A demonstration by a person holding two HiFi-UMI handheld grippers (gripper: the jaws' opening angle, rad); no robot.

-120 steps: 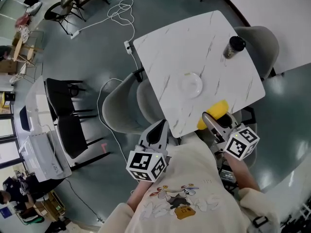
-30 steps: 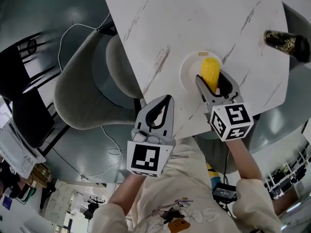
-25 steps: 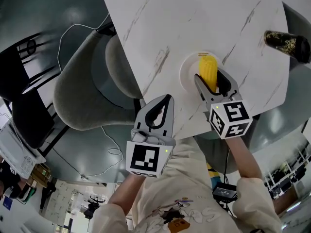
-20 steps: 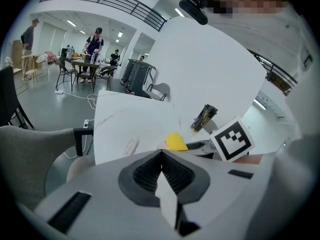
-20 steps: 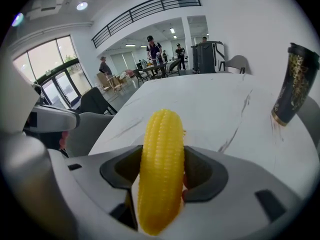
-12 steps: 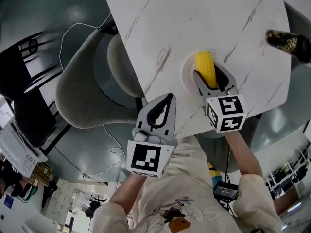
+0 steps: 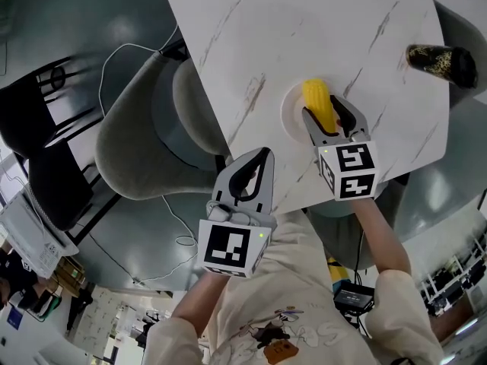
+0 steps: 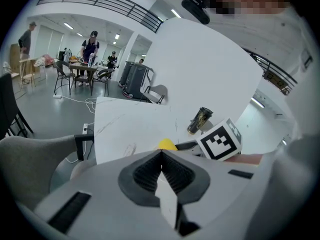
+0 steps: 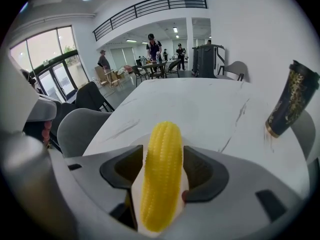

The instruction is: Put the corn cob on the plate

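Corn cob (image 7: 316, 101) pinched lengthwise between jaws of right gripper (image 7: 324, 114), over plate (image 7: 290, 114) near table (image 7: 304, 21) edge; contact with plate unclear. Left gripper (image 7: 257, 160) pressed together, empty, off table edge. Risk: round cob rolls off shallow plate if released high or tilted; withdrawing jaws could drag it out.

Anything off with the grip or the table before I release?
Nothing stands out. The corn cob sits straight between the right gripper's jaws, over the plate. The dark cup stands near a corner of the table, nothing spilled. The left gripper is shut and empty.
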